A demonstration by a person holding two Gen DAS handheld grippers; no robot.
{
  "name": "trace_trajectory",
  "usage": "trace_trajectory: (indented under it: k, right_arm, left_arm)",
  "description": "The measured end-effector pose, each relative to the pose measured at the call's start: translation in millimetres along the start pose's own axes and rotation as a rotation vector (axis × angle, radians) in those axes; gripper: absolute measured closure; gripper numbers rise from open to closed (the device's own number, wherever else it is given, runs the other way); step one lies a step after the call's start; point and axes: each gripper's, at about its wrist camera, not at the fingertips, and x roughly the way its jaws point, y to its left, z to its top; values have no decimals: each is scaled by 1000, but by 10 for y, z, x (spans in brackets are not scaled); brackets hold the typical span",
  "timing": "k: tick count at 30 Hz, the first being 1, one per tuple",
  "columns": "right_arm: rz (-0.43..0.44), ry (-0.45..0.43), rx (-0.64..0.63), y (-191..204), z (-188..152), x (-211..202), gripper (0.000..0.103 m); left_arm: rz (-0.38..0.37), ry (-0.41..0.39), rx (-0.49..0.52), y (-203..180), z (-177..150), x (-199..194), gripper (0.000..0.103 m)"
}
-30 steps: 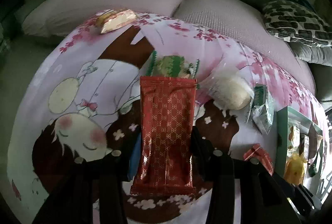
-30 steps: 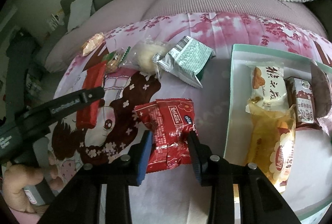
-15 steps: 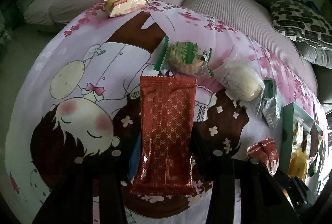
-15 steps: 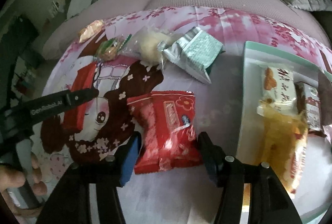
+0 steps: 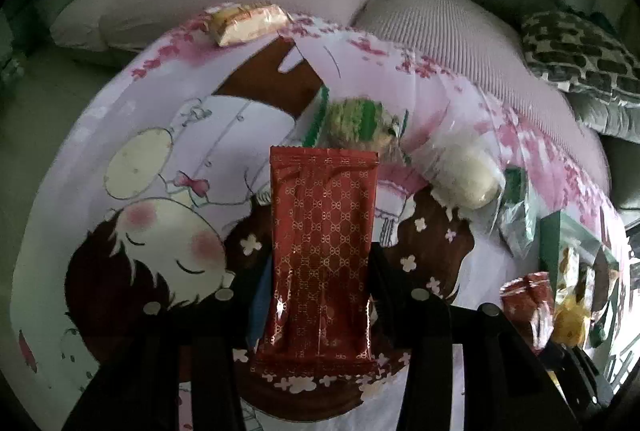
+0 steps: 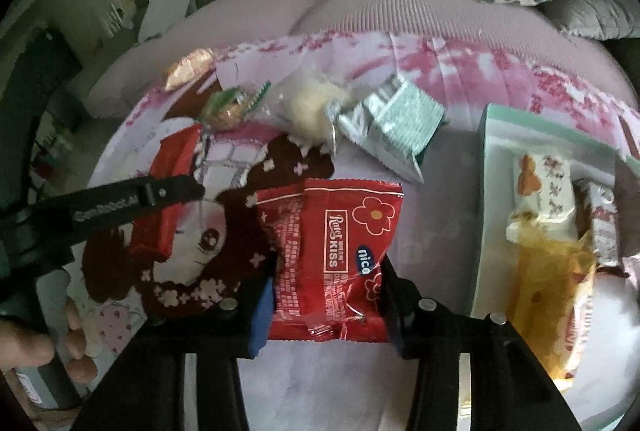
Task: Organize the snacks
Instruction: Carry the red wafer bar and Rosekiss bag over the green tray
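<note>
Both grippers are busy picking up snacks. The left gripper (image 5: 318,295) is squeezed onto a long red snack bar (image 5: 322,251), holding it by its near half. The right gripper (image 6: 328,295) is closed on a red Kiss snack bag (image 6: 332,255), which sits just above the cartoon cloth (image 5: 160,159). To the right lies the pale green box (image 6: 486,207) with a few snacks already inside. I think the next move is to carry each red pack over the box wall and let go. Farther back, a green cookie pack (image 5: 356,123), a white bun (image 5: 464,179) and a silver-green packet (image 6: 396,127) wait on the cloth.
</note>
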Motion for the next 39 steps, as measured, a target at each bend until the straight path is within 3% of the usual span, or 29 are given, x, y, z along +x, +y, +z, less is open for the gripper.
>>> trace_trajectory:
  k: [8, 20, 39]
  right_arm:
    - [32, -114, 34, 8, 112, -422, 55]
    - [7, -141, 130, -324, 144, -686, 55]
    - [-205, -233, 487, -1882, -40, -1331, 55]
  left_arm:
    - [-18, -120, -2, -22, 95, -406, 57]
    - [-60, -204, 53, -342, 104, -729, 57]
    - [-170, -197, 356, -1664, -313, -836, 57]
